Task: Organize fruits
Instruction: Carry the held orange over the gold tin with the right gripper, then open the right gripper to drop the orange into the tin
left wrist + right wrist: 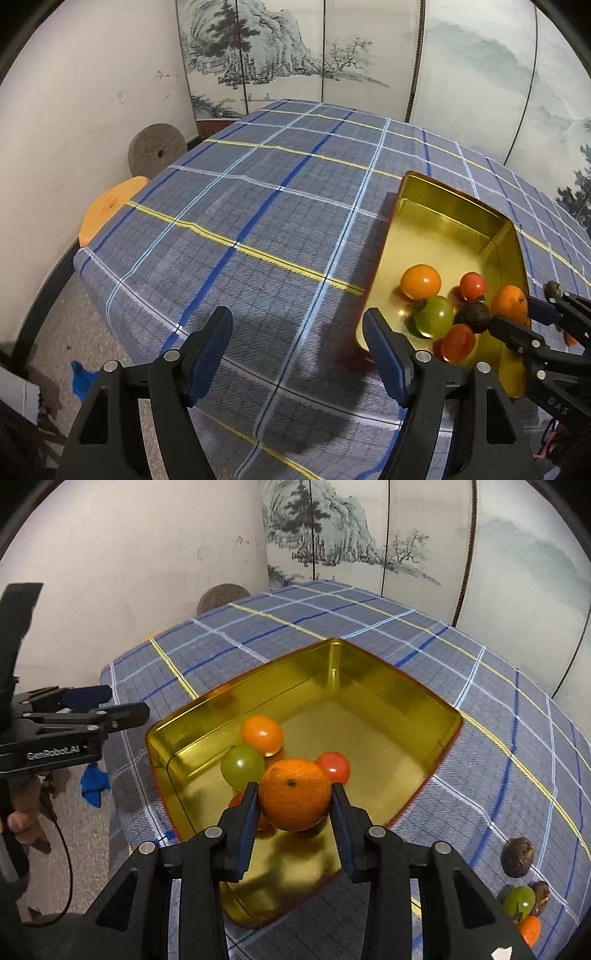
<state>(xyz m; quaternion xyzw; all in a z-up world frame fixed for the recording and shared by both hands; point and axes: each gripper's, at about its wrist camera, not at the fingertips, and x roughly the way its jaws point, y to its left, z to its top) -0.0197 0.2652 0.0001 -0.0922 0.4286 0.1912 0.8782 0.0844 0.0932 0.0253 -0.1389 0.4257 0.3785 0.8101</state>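
A gold metal tray sits on the blue plaid tablecloth. My right gripper is shut on a mandarin orange and holds it over the tray's near part. In the tray lie an orange tomato, a green tomato, a red tomato, another red one and a dark brown fruit. My left gripper is open and empty, over the cloth left of the tray. The right gripper with its mandarin shows in the left wrist view.
On the cloth at the right lie a brown fruit, a green tomato, another brown fruit and an orange fruit. A grey stone disc and an orange stool stand past the table's left edge. A painted screen stands behind.
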